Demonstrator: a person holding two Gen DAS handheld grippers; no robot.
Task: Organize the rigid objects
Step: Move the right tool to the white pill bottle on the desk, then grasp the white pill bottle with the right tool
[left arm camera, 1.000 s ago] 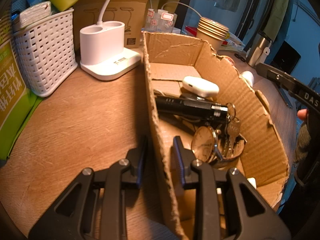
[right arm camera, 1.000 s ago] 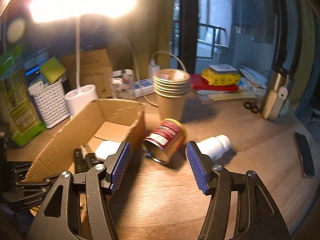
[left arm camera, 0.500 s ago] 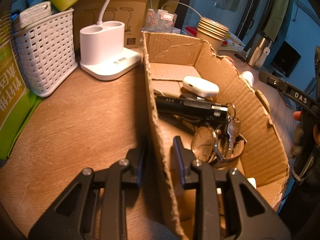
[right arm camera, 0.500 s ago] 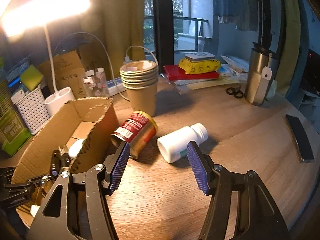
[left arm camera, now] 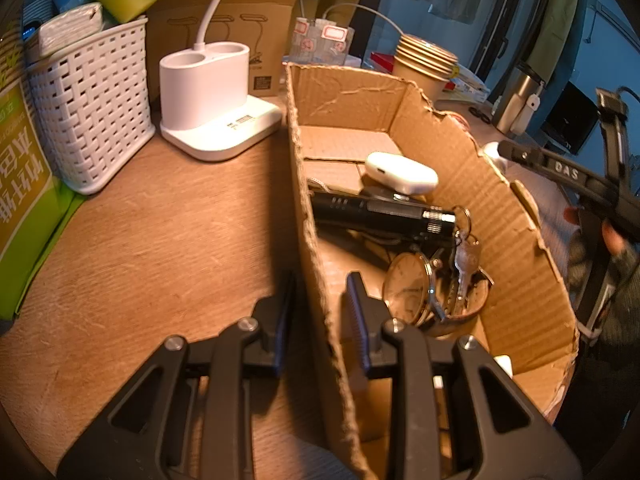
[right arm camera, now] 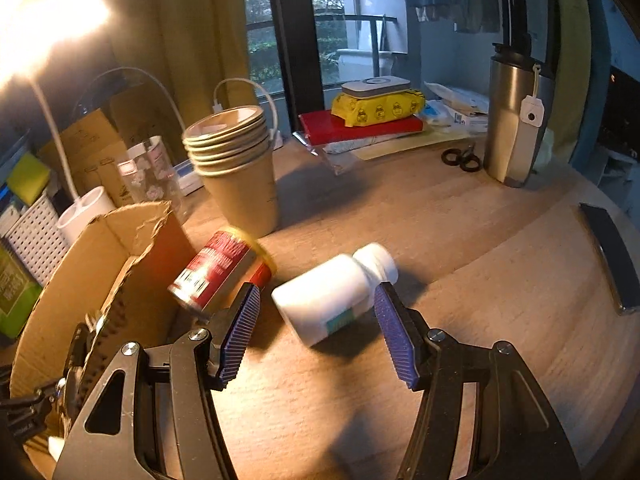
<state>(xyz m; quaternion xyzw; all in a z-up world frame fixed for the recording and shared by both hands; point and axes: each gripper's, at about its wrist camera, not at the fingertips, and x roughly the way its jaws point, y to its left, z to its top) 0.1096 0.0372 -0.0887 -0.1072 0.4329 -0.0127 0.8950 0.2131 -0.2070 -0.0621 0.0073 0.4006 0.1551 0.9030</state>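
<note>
Left gripper clamped on near wall of cardboard box on surface, right gripper spread wide around white pill bottle lying on its side just beside red can, untouched.

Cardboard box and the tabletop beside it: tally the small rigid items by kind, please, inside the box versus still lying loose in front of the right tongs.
In the cardboard box:
Earbud case: 1
Black flashlight: 1
Key bunch: 1
Watch: 1
Loose by the right tongs:
White pill bottle: 1
Red can: 1
Total: 6
</note>
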